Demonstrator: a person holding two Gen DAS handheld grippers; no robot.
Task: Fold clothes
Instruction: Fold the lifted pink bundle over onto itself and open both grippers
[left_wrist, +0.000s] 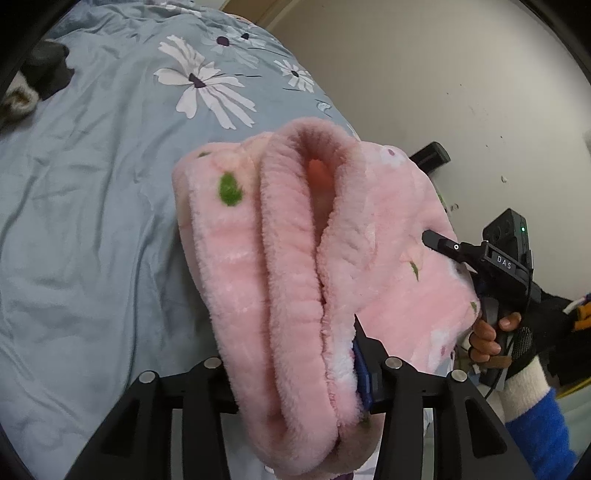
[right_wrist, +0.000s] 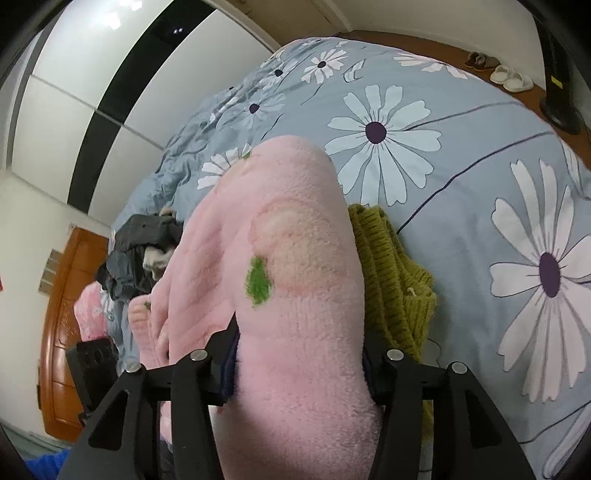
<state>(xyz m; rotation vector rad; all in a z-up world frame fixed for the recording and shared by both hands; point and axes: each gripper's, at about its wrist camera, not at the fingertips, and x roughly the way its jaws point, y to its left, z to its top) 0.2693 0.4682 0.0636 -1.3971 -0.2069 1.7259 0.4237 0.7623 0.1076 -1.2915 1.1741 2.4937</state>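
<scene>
A fluffy pink fleece garment (left_wrist: 295, 258) with green leaf and peach prints is folded into thick layers and held up over the bed. My left gripper (left_wrist: 295, 384) is shut on its folded edge; the cloth bulges between the jaws. My right gripper (right_wrist: 299, 354) is shut on another part of the same garment (right_wrist: 288, 258), which fills the middle of the right wrist view. The right gripper also shows in the left wrist view (left_wrist: 436, 240), its finger pressed into the pink cloth, with the person's hand behind it.
The bed carries a grey-blue daisy-print cover (left_wrist: 92, 203). An olive knitted garment (right_wrist: 391, 273) lies under the pink one. A dark grey garment pile (right_wrist: 136, 251) lies at the left, near a wooden cabinet (right_wrist: 66, 314). Slippers (right_wrist: 509, 77) stand on the floor beyond the bed.
</scene>
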